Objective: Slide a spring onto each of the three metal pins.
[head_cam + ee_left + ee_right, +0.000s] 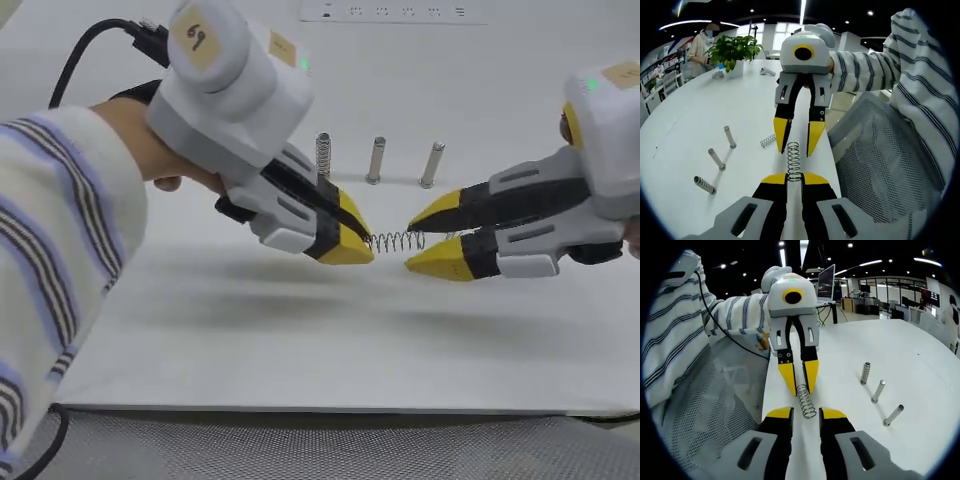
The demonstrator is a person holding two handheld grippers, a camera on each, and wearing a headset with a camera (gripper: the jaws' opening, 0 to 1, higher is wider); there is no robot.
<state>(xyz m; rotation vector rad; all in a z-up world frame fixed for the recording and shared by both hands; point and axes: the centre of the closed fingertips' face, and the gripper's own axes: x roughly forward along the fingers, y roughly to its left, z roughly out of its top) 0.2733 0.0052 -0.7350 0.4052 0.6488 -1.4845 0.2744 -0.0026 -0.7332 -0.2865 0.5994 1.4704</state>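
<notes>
White desk [300, 330], open-plan office behind. Left tongs [358, 248] are pressed together on one end of a spring [390, 241], held level above the desk. Right tongs [410, 246] face them, spread, with the spring's free end between the jaws; contact cannot be told. Beyond, three upright pins stand in a row: the near pin [323, 137], closest to the left tongs, carries a second spring [323, 160]; the middle pin [376, 160] and end pin [432, 165] are bare metal. In the left gripper view, a third spring [768, 140] lies loose on the desk beside the right tongs.
</notes>
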